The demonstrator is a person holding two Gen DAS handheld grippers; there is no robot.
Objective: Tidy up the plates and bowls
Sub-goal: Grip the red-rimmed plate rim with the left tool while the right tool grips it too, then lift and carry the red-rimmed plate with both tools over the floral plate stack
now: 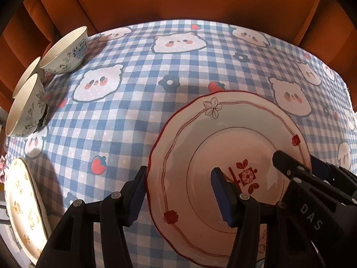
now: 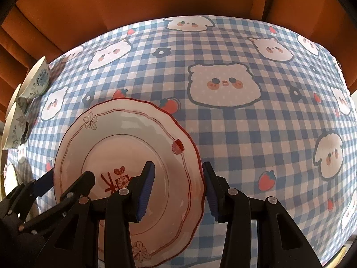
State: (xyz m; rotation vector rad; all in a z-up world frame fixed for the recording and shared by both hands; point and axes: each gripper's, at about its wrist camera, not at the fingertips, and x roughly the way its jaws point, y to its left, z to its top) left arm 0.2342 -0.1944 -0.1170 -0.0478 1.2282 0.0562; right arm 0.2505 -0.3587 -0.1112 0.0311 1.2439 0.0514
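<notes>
1. A blue checked cloth [image 1: 125, 120] covers the bench.
2. The red-rimmed plate [image 1: 200, 134] sits between both claws.
3. Left claw [image 1: 178, 192] straddles its left rim, jaws apart.
4. Right claw [image 2: 178, 189] straddles its right rim, likewise apart.

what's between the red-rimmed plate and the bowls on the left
Nothing but bare checked tablecloth. The left wrist view shows that stretch open between the red-rimmed plate and the bowls.

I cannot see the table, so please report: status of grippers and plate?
Left gripper, right gripper: each astride the plate rim, opposite sides; grip unclear. Plate face up. Bowls at far left, apart from it.
</notes>
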